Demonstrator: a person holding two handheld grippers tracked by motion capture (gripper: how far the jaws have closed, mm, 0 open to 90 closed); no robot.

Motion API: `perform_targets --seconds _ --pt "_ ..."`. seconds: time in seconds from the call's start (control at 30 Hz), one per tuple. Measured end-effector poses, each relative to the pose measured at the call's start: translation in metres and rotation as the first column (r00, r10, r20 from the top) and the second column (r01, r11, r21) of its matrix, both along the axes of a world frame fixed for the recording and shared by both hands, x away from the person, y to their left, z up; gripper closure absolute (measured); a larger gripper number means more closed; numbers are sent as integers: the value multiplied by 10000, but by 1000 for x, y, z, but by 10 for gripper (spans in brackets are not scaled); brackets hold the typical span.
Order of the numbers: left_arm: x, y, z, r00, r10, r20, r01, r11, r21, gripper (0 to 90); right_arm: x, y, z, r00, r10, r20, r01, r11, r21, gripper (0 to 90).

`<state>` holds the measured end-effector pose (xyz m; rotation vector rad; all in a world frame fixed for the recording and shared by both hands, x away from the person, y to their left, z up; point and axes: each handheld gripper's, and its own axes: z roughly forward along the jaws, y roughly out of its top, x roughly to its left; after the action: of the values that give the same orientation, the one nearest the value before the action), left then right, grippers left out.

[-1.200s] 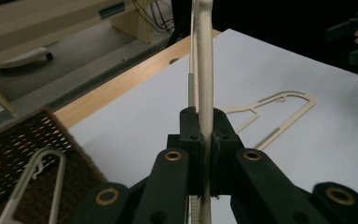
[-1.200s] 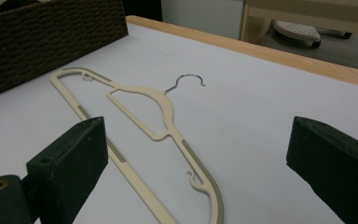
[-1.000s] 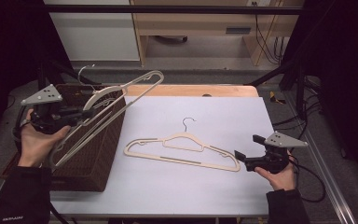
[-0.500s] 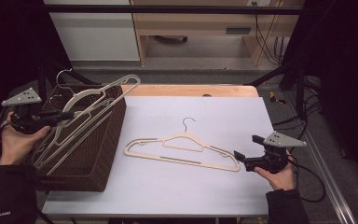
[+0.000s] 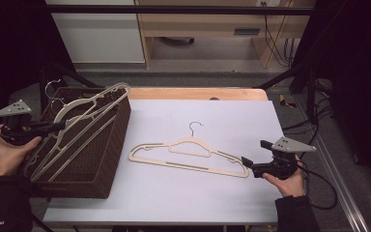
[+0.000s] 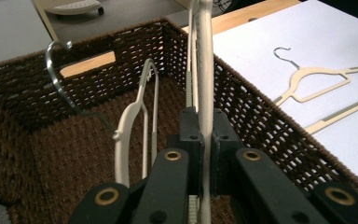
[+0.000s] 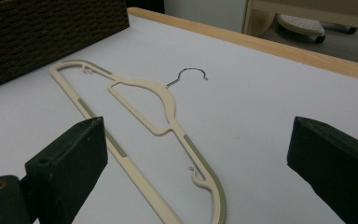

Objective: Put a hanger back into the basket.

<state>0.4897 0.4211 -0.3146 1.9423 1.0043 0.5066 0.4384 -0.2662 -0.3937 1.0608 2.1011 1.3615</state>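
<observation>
Over the wicker basket (image 5: 111,145), a cream hanger (image 5: 84,121) is hanging tilted, clamped by the left gripper (image 5: 58,126); easing it lower before letting go is wise. Right gripper (image 5: 245,162) is waiting, jaws apart, beside the table's hanger (image 5: 188,152).

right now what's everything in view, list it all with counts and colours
held hanger: 1, cream with metal hook, clamped in the left gripper, tilted over the basket
hanger on the table: 1, cream with metal hook, flat on the white top
second hanger in the basket: 1, cream, leaning inside beside the held one
wicker basket: 1, dark brown, left part of the table
table: 1, white top, wood edge
left gripper: 1, black, shut on the held hanger
right gripper: 1, black, jaws open beside the flat hanger's end
hands: 2, one per gripper
</observation>
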Motion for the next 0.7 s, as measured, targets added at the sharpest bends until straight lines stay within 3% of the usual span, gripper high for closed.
perform_targets --seconds 0.07,0.2,0.27,0.47,0.63,0.7 --pt "1 2 0 10000 -4 31 4 10000 0 862 0 0 0 10000 -4 -23 4 10000 -21 53" --pt "3 3 0 9998 202 -65 -200 9989 414 862 0 0 0 10000 47 -18 -47 10000 -39 53" --pt "3 5 -1 9994 317 -141 -312 9989 339 863 0 0 0 10000 31 -20 -31 10000 -33 53" --pt "2 12 -10 9962 764 -420 -720 9926 979 862 1 2 -2 9999 64 -89 -64 10000 -54 53" --pt "4 9 -14 9958 501 -769 -424 9942 988 863 1 2 -2 9999 127 -91 -128 9998 -123 51" --pt "7 3 -18 9938 452 -1013 -322 9914 1265 863 1 1 -2 9999 94 -78 -95 9999 -101 51"
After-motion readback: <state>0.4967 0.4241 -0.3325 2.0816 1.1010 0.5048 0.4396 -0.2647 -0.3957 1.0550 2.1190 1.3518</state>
